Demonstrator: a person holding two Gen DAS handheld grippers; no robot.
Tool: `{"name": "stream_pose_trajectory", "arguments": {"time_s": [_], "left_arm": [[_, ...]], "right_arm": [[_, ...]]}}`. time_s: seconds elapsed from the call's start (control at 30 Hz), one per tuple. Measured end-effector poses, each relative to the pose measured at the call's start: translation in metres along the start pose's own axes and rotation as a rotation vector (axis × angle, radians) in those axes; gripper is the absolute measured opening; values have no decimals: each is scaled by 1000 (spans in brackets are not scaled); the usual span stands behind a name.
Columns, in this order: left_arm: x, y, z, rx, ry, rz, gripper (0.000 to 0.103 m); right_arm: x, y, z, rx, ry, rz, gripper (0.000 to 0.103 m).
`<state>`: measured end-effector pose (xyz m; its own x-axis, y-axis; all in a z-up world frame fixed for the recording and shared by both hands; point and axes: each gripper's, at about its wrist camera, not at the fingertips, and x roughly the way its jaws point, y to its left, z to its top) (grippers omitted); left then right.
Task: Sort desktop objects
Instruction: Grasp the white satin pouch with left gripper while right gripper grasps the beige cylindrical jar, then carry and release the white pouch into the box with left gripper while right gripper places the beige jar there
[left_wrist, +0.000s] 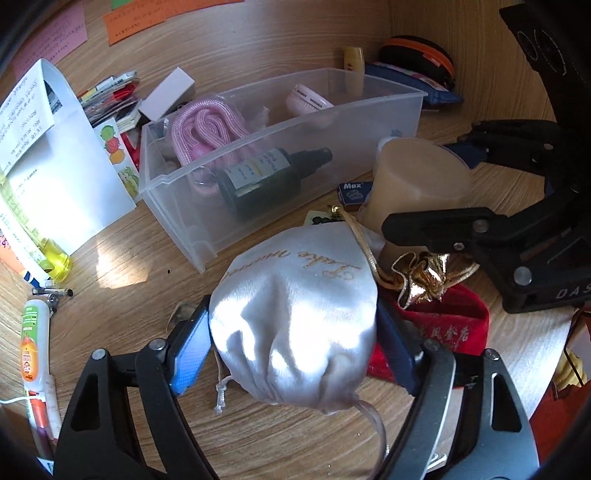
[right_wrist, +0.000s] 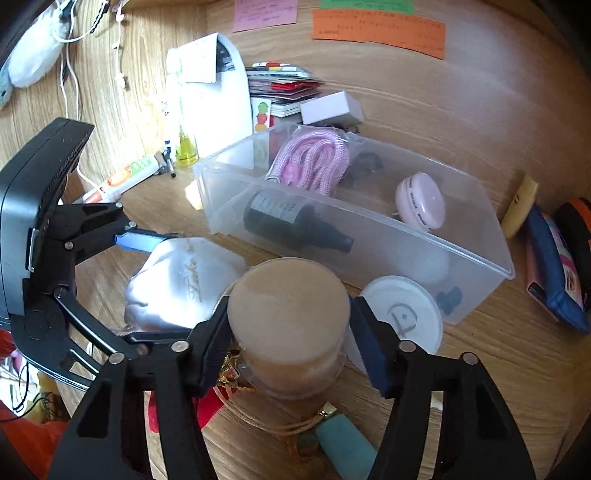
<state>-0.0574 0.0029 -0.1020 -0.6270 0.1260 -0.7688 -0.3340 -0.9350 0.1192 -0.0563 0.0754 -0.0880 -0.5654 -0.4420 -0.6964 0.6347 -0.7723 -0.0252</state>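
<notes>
Wood desk (left_wrist: 122, 317) is lying cluttered around us. We are closing the left gripper (left_wrist: 293, 339) on the white pouch (left_wrist: 295, 314), pads pressing both its sides. We are bracketing the tan jar (right_wrist: 290, 317) with the right gripper (right_wrist: 291, 339), half open; whether its pads touch, we cannot tell. Clear bin (left_wrist: 280, 166) is sitting just behind, holding a pink cord (left_wrist: 207, 129) and dark bottle (left_wrist: 266, 177). Red pouch (left_wrist: 454, 325) and white lid (right_wrist: 406, 310) are crowding close.

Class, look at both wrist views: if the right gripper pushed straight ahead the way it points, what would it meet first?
The right gripper already has the tan jar between its jaws. Beyond that, probably the near wall of the clear plastic bin, though depth is hard to judge.
</notes>
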Motion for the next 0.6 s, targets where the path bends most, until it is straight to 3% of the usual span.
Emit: {"name": "stream_pose_trajectory", "arguments": {"time_s": [0.27,0.6], "left_arm": [[-6,9,1,-60,-32,-31,63],[-22,22,-2,-137,-109,-63,60]], "right_arm": [[-2,-1,-1,14,-16,5,53],[-17,-17,6,108,-48,70,53]]}}
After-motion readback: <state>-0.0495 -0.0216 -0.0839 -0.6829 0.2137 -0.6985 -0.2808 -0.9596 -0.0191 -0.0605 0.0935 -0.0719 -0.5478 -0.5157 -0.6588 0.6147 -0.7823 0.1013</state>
